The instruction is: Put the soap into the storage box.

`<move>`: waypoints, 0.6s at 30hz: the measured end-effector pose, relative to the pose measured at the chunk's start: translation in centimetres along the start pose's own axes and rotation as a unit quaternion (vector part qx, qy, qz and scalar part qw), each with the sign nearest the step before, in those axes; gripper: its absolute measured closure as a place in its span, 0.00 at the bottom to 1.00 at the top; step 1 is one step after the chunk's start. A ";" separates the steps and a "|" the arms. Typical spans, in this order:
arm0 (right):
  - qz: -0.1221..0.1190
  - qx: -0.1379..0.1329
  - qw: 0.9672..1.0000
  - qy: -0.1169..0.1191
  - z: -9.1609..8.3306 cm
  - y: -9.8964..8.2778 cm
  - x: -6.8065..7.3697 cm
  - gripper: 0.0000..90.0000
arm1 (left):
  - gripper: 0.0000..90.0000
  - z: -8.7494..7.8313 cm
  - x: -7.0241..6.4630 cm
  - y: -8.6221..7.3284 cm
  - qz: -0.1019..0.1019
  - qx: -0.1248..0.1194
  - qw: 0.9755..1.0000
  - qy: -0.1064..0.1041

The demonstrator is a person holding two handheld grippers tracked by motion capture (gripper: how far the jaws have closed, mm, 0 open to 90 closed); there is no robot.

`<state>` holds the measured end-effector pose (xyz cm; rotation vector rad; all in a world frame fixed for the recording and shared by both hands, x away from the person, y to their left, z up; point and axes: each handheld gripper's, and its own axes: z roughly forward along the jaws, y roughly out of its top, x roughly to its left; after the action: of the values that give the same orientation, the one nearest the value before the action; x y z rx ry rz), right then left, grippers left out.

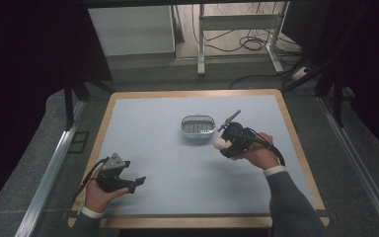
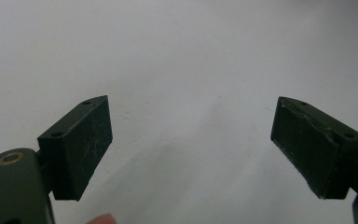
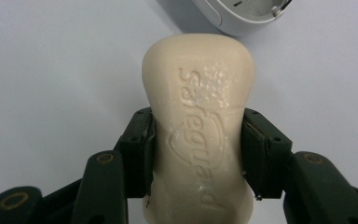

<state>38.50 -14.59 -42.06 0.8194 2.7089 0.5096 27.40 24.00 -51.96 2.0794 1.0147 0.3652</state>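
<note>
Table (image 1: pixel 143 123): pale grey-blue mat with a light wooden border, seen from above.

Item 1. Cream-coloured moulded bar of soap (image 3: pixel 200 121), embossed with a brand word and shield. Held off the table surface right of centre, in the right gripper (image 3: pixel 196 154). Its long axis runs straight out along the fingers (image 3: pixel 137 154); the near end sits between the pads and the far, rounded end projects well beyond them. In the high view the soap (image 1: pixel 220 143) shows as a pale lump at the gripper's tip.

Item 2. Small oval pale soap dish (image 1: pixel 198 128) with a slotted insert, standing near the middle of the table, slightly toward the far edge. From the soap it lies just ahead and a little to one side; in the right gripper view a curve of its rim (image 3: pixel 242 18) shows beyond the soap's far end, near but apart.

Item 3. Right gripper (image 1: pixel 227 143): black, two fingers closed against the soap's two long sides at its waist, firmly seated. This hand is much the nearer to the dish.

Item 4. Left gripper (image 1: pixel 137 183): black with a grey three-cornered plate, resting near the table's near-left corner, well apart from dish and soap. Fingers (image 2: pixel 79 144) spread wide, holding nothing; bare table lies between them.

Judgement: any placing turns on carrying the soap forward over the dish and matching long axis to the oval.

Unclear: the dish interior is too small to read; the soap's underside is hidden.
</note>
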 end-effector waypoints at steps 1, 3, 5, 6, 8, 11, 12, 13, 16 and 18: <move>0.000 0.000 1.000 0.001 0.0 0.1 -0.1 0.55 | 0.14 0.0 0.0 0.0 0.000 0.000 1.000 0.000; 0.000 -0.002 1.000 -0.001 -0.1 0.3 -0.2 0.55 | 0.14 0.0 0.0 0.0 0.000 0.000 1.000 0.000; -0.003 -0.003 1.000 0.001 -0.1 0.5 -0.3 0.55 | 0.14 0.1 0.0 0.0 0.001 0.001 1.000 0.000; -0.004 -0.005 1.000 0.000 -0.1 0.6 -0.3 0.55 | 0.14 0.1 0.0 0.0 0.001 0.001 1.000 -0.001; -0.006 -0.008 1.000 0.002 -0.1 0.8 -0.4 0.55 | 0.14 0.1 -0.1 0.0 0.001 0.002 1.000 -0.001; -0.007 -0.011 1.000 0.002 -0.1 1.0 -0.6 0.55 | 0.14 0.2 -0.1 0.0 0.000 0.002 1.000 -0.002; -0.005 -0.011 1.000 0.003 -0.2 1.1 -0.7 0.55 | 0.14 0.2 -0.1 0.0 0.000 0.002 1.000 -0.002; -0.007 -0.011 1.000 0.003 -0.2 1.1 -0.8 0.55 | 0.14 0.2 -0.1 0.0 0.000 0.002 1.000 -0.002; -0.009 -0.012 1.000 0.003 -0.1 1.3 -1.0 0.55 | 0.14 0.2 -0.1 0.0 0.000 0.002 1.000 -0.001; -0.008 -0.012 1.000 0.003 -0.2 1.4 -1.1 0.55 | 0.14 0.1 -0.1 0.0 0.000 0.002 1.000 -0.001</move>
<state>40.04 -14.17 -41.14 0.7906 2.7067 0.5420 27.43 23.86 -52.04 2.0825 1.0145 0.3617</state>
